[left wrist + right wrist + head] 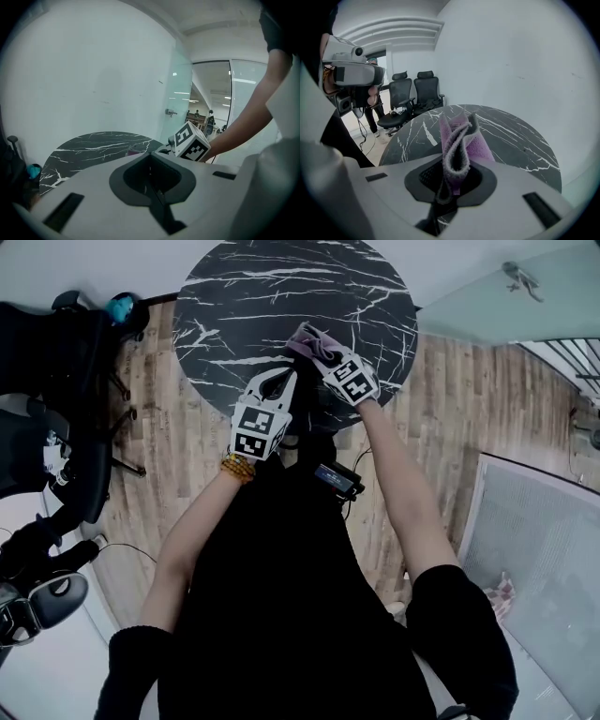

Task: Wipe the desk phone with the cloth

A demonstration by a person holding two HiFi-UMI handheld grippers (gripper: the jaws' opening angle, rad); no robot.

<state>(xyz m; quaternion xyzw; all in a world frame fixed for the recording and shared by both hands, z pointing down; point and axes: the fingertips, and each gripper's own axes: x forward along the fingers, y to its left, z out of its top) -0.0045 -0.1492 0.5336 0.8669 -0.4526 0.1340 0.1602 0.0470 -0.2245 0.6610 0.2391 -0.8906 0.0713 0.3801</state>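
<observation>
Right gripper view shows the right gripper (450, 185) pinching a folded purple microfibre cloth (457, 140). The cloth stands up out of the jaws and hides their tips, along with a strip of the round black marble table (506, 131) behind it.

In the left gripper view, the left gripper (157, 187) has its jaws pressed together with nothing between them. Its grey body covers the near edge of the table. Past it, the right gripper's marker cube blocks part of the table's right edge, and a sliver of purple shows beside the cube. A small dark shape next to the cube is too indistinct to identify.

From the head view, the person's black-clad torso fills the lower frame. Both grippers hang over the table's near edge, the left one nearest and the right one a little further in with the cloth at its tip. The patch between them is black on black, so the desk phone cannot be made out there.

Beyond the grippers the marble top runs unbroken to its far edge, close to a white wall. Black office chairs (412, 96) stand off the left edge on the wooden plank floor (187, 456). A glass partition (180, 103) stands off the right edge.
</observation>
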